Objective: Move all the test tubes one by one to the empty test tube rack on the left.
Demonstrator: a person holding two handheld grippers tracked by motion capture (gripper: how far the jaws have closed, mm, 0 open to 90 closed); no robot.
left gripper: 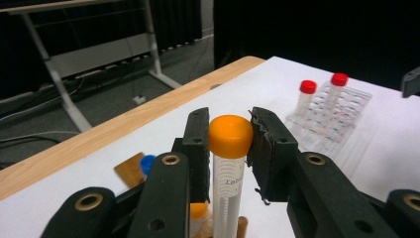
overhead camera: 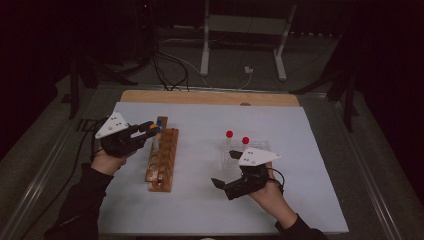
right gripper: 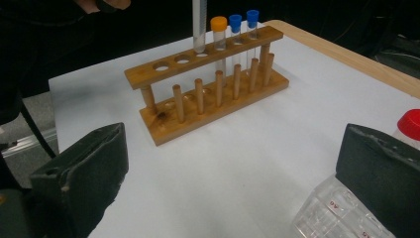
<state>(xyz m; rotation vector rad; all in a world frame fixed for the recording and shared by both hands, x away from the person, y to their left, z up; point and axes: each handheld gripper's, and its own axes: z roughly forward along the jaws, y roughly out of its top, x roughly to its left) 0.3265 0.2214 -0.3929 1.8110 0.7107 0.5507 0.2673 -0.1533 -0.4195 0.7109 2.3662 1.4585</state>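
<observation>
My left gripper (overhead camera: 153, 130) is shut on a clear tube with an orange cap (left gripper: 230, 135), holding it upright just below the cap. The tube (right gripper: 199, 25) hangs over the wooden rack (overhead camera: 165, 165), its lower end at the hole beside the rack's orange-capped tube (right gripper: 218, 25). I cannot tell if the tip is inside that hole. Two blue-capped tubes (right gripper: 243, 20) stand at the rack's far end. My right gripper (overhead camera: 225, 170) rests low on the white mat next to the clear plastic rack (overhead camera: 250, 150), open wide with nothing between its jaws (right gripper: 233, 173).
Two red-capped tubes (overhead camera: 237, 137) stand in the clear rack (left gripper: 341, 111). The wooden rack has several vacant holes (right gripper: 171, 63) at its near end. The white mat (overhead camera: 210, 210) covers a wooden table, whose edge (overhead camera: 210, 96) shows at the back. A metal stand (overhead camera: 242, 35) is on the floor beyond.
</observation>
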